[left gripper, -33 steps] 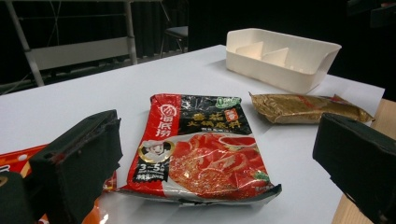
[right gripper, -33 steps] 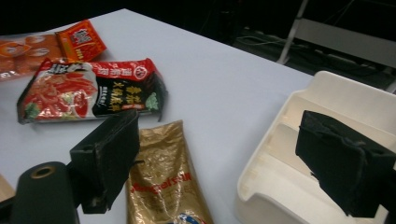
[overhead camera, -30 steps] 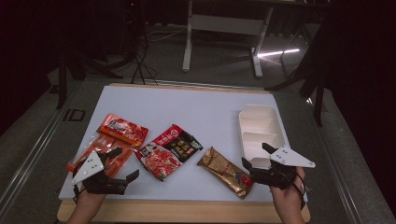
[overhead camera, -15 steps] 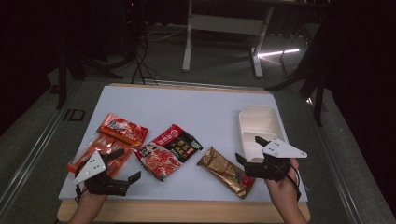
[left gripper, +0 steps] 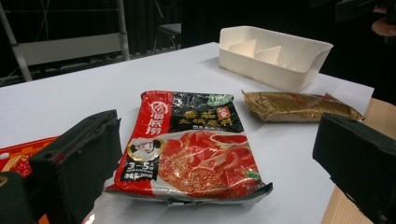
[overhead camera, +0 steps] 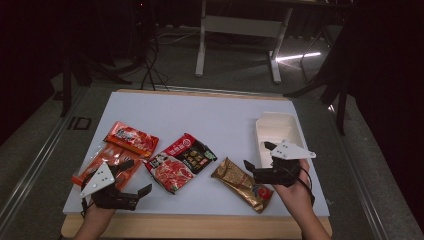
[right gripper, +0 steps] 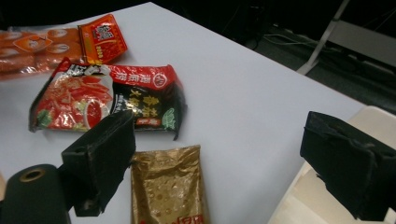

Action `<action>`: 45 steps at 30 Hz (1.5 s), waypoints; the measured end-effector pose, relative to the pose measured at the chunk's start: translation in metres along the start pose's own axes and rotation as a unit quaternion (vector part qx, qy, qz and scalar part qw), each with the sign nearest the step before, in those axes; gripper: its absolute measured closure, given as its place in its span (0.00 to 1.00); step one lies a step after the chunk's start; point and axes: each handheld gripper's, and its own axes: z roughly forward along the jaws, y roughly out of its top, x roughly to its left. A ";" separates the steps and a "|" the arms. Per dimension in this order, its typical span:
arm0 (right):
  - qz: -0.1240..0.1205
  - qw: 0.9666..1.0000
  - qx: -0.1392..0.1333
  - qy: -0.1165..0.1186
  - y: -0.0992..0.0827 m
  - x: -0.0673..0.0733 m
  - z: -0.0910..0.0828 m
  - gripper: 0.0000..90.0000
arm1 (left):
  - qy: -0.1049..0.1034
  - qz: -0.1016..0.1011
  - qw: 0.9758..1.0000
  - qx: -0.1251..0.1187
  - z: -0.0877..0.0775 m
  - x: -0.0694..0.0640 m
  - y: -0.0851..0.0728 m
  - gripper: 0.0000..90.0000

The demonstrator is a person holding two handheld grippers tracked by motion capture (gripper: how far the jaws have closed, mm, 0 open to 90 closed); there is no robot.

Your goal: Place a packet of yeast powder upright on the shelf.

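Gold packet lies flat at the table's near right, both tools empty.

High view: the gold packet (overhead camera: 243,183) lies slanted, crinkled and shiny, with red print at its near end, just left of the right gripper (overhead camera: 256,161), whose jaws stand apart; the left gripper (overhead camera: 134,177) gapes too.
Left gripper view: the gold packet (left gripper: 299,106) lies before the white tray (left gripper: 275,56).
Right gripper view: the gold packet (right gripper: 169,187) sits between the spread jaws.

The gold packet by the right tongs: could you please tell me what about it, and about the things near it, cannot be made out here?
- Gold packet: near end cut off by the bottom edge of the right gripper view; print too small in the high view.
- White tray: near end hidden behind the right tongs in the high view.
- Orange packet: partly covered by the left tongs in the high view.
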 end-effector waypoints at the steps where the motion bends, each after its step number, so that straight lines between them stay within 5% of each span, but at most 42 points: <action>1: 0.001 1.000 0.004 0.003 0.000 0.000 0.002 0.11 | 0.000 0.000 1.000 0.000 0.000 0.000 0.000 0.02; 12: 0.018 0.999 0.022 0.037 0.001 0.001 0.028 0.11 | -0.003 0.001 1.000 0.002 0.002 -0.001 0.000 0.02; 20: 0.025 0.998 0.045 0.036 -0.002 0.002 0.051 0.15 | -0.004 0.001 1.000 0.004 0.001 0.000 -0.001 0.02; 28: 0.045 0.994 0.082 0.049 -0.010 0.004 0.074 0.18 | -0.005 0.002 1.000 0.007 0.002 0.000 0.000 0.02; 45: 0.033 0.987 0.153 0.047 -0.029 0.006 0.126 0.24 | -0.006 0.002 1.000 0.010 0.002 0.000 -0.001 0.02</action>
